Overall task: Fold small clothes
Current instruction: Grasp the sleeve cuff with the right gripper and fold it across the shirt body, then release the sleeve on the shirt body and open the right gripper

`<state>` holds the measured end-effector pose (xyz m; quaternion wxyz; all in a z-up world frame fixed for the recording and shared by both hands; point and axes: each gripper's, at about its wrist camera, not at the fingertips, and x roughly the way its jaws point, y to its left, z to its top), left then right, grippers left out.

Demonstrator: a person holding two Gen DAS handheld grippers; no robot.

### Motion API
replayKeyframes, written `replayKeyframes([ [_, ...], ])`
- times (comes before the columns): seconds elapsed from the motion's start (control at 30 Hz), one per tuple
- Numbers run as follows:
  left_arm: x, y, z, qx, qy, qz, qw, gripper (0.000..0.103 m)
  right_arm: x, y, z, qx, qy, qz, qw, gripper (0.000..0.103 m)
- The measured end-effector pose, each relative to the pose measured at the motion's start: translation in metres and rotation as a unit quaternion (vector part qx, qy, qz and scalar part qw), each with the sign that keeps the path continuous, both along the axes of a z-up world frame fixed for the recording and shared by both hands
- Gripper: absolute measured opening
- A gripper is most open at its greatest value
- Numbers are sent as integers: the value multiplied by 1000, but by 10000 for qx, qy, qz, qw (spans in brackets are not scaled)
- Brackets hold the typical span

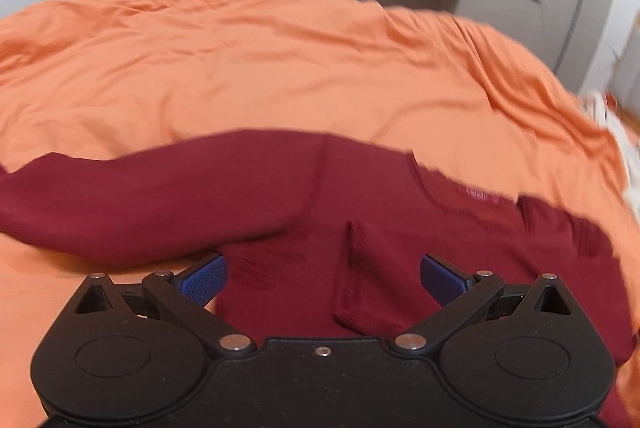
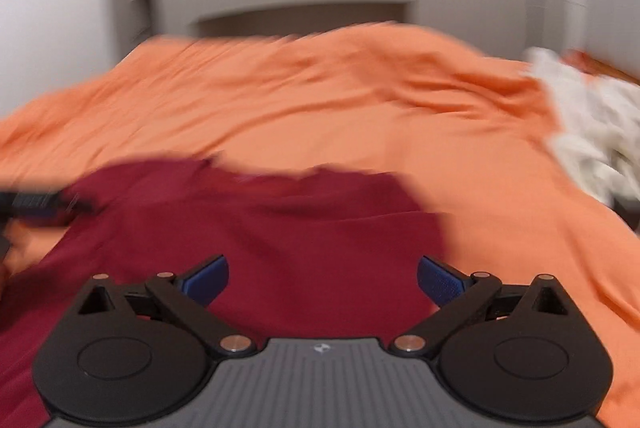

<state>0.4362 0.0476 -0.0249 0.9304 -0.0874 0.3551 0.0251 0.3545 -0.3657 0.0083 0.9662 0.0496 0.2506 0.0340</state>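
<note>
Two grippers are hanging wide open over a dark red shirt on an orange bed cover.

In the left wrist view, the left gripper is standing with jaws spread, holding nothing, the shirt lying across the lower middle of the cover, one sleeve running left. In the blurred right wrist view, the right gripper is gaping equally wide and empty; what seems a white cloth is lying at right.
</note>
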Motion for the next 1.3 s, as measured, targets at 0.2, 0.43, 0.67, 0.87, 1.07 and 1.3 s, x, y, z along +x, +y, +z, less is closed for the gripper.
replayKeyframes([
  [0.2, 15, -16, -30, 506, 599, -57, 9969, 103, 40, -69, -30, 1295, 275, -637, 9892, 91],
  [0.43, 20, -15, -41, 563, 786, -17, 9953, 103, 72, -93, -62, 2086, 665, -634, 9737, 54],
  [0.67, 21, -17, -43, 623, 786, -38, 9949, 103, 59, -69, -29, 1022, 135, -643, 9926, 11],
  [0.87, 22, -26, -46, 788, 734, -191, 9940, 103, 61, -50, -29, 206, 93, -772, 9968, 9],
  [1.07, 20, -28, -44, 839, 670, -215, 9940, 103, 64, -60, -41, 497, 388, -731, 9953, 13],
  [1.3, 20, -28, -44, 833, 683, -212, 9940, 103, 10, -56, -17, -200, 754, -316, 9965, 61],
])
